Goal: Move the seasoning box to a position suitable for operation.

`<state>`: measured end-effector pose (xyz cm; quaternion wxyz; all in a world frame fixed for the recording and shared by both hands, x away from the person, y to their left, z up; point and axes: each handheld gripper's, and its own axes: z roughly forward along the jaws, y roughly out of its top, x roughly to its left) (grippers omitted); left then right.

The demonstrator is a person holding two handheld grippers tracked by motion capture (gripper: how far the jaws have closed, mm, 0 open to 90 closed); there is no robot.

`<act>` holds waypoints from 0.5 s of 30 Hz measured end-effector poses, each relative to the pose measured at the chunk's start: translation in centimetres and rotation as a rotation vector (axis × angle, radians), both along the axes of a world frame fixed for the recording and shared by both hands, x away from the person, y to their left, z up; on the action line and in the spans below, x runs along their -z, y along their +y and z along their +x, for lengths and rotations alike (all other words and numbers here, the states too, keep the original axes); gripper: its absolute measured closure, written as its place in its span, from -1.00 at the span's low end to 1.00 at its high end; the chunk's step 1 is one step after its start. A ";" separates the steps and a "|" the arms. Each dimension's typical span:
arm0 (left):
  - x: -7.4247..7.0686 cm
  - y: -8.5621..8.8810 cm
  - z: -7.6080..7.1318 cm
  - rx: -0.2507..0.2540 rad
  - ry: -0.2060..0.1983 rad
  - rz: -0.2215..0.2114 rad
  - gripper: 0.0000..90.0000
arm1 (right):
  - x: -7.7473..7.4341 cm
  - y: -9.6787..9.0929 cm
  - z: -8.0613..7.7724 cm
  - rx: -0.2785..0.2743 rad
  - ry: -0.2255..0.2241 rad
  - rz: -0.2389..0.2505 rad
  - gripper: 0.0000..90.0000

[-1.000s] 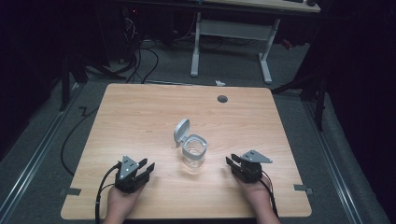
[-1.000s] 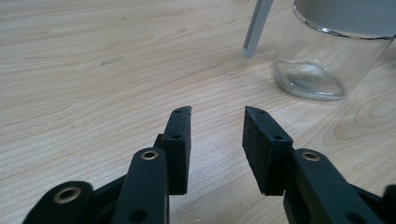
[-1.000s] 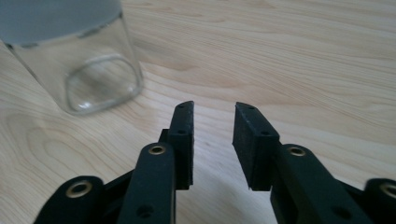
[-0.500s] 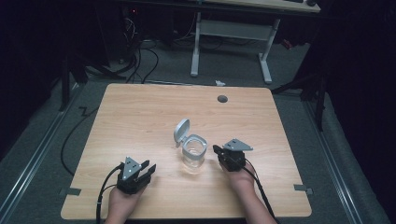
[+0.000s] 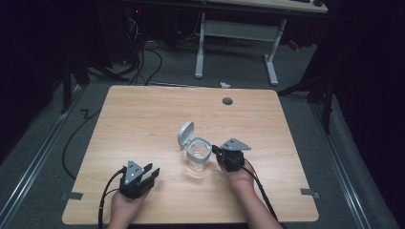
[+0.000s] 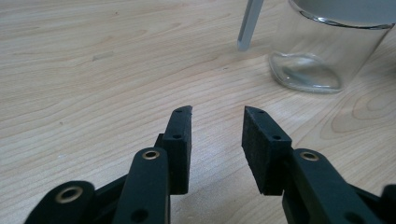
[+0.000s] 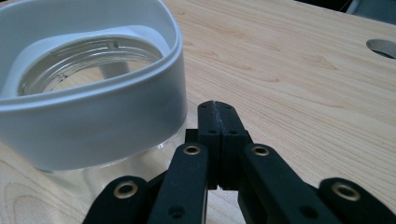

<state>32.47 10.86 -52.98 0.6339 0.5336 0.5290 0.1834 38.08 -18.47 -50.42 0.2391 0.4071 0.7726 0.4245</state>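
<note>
While no brand, label or writing is readable on any item, layout L to R is as follows. Left gripper (image 5: 152, 172) rests near front edge of table (image 5: 143, 114), jaws spread w/ nothing between; its jaws have just been opening. Glass jar (image 5: 198, 157) stands upright at table centre, white collar, hinged lid (image 5: 186, 133) flipped up behind it. Right gripper (image 5: 216, 150) sits just beside jar's right side, jaws pressed together, empty; contact w/ jar cannot be told. Cable hole (image 5: 227, 101) lies near far edge.
</note>
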 end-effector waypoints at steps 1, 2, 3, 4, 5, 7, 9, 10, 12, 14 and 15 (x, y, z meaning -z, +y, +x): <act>0.0 0.0 0.0 -0.001 -0.003 -0.001 0.39 | -0.1 0.0 -0.1 -0.004 -0.001 0.002 1.00; 0.0 0.0 0.0 -0.002 -0.004 -0.001 0.39 | -0.1 0.0 -0.1 -0.004 -0.001 0.002 1.00; 0.0 0.0 0.0 -0.002 -0.003 0.000 0.38 | -0.1 0.1 -0.2 -0.007 -0.002 0.003 1.00; 0.0 0.0 0.0 -0.003 -0.002 0.001 0.37 | -0.2 0.1 -0.2 -0.013 -0.005 0.003 1.00; 0.0 -0.1 0.0 -0.002 0.000 0.001 0.37 | -0.2 0.2 -0.3 -0.012 -0.006 -0.002 1.00; 0.0 -0.1 0.0 -0.001 0.001 0.001 0.37 | -0.2 0.2 -0.4 -0.017 -0.008 -0.002 1.00; 0.1 -0.1 0.0 -0.001 0.002 0.002 0.37 | -0.3 0.2 -0.6 -0.021 -0.011 0.002 1.00; 0.1 -0.1 0.0 -0.001 0.002 0.002 0.36 | -0.3 0.2 -0.6 -0.021 -0.011 0.002 1.00; 0.1 -0.1 0.1 0.000 0.002 0.006 0.34 | -0.3 0.2 -1.0 -0.028 -0.014 0.003 1.00; 0.1 -0.2 0.1 -0.004 0.001 0.003 0.33 | -0.3 0.3 -1.3 -0.034 -0.016 -0.004 1.00; 0.1 -0.2 0.1 -0.004 0.001 0.003 0.33 | -0.3 0.3 -1.3 -0.034 -0.016 -0.004 1.00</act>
